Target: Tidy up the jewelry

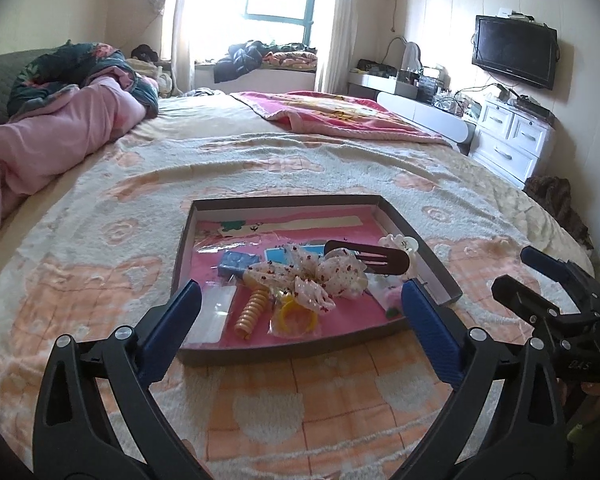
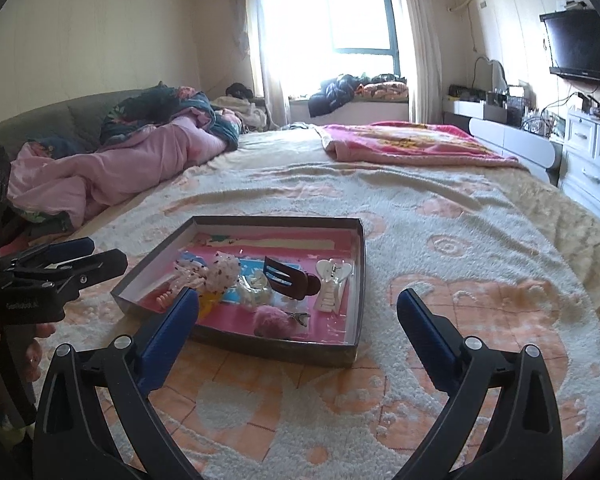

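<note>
A shallow grey tray with a pink floor lies on the bed. Inside lie a spotted scrunchie, a brown hair claw, a white claw clip, an orange spiral tie, a yellow ring and a pink pompom clip. My left gripper hangs open just short of the tray's near edge, gripping nothing. My right gripper is open over the blanket beside the tray's near right corner, also gripping nothing.
The tray sits on a cream and orange fleece blanket. A pink quilt is heaped at the left, and a pink blanket lies at the far end. White drawers and a wall television stand at the right.
</note>
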`<state>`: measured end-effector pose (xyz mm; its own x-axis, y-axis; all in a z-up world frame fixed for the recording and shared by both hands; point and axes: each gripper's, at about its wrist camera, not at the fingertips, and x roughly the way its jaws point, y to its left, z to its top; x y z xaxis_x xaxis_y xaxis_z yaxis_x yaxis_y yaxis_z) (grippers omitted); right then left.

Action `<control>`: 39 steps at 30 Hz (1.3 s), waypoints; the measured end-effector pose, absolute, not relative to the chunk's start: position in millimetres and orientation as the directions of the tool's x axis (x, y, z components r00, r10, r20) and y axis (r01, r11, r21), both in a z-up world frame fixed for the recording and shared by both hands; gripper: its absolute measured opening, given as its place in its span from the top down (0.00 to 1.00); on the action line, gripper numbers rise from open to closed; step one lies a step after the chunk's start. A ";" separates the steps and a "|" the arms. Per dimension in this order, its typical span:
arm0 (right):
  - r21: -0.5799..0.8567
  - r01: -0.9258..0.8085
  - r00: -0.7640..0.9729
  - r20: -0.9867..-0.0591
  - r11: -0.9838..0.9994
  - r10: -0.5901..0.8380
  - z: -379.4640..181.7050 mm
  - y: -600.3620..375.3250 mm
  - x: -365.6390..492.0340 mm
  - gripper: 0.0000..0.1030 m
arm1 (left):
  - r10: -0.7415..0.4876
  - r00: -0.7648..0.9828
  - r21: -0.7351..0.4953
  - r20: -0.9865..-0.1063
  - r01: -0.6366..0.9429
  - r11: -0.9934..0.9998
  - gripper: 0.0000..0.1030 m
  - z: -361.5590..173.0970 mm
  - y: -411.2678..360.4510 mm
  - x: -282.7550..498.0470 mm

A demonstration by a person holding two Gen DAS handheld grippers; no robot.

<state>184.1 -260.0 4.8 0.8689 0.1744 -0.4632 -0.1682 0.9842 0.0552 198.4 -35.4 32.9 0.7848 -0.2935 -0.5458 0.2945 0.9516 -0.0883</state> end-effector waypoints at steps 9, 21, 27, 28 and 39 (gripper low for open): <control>0.061 -0.155 0.885 -0.435 0.986 0.167 5.1 -260.2 165.5 0.06 | -0.253 0.818 -0.072 -0.516 0.253 0.965 0.11 33.0 -27.0 169.5; 0.023 -0.152 0.923 -0.354 0.988 0.150 6.3 -251.3 131.4 0.06 | -0.222 0.857 -0.084 -0.465 0.207 0.975 0.11 31.1 -17.0 144.4; -0.012 -0.114 0.945 -0.311 0.993 0.104 -0.1 -246.4 115.9 0.06 | -0.198 0.870 -0.071 -0.452 0.187 0.980 0.11 24.3 -16.4 132.1; -0.019 -0.102 0.949 -0.303 0.995 0.091 -1.3 -246.2 113.3 0.06 | -0.195 0.872 -0.071 -0.449 0.183 0.981 0.11 23.5 -16.9 130.4; -0.012 -0.030 0.967 -0.252 0.999 0.027 -16.3 -251.4 95.2 0.06 | -0.168 0.897 -0.061 -0.409 0.157 0.986 0.11 7.8 -12.5 113.9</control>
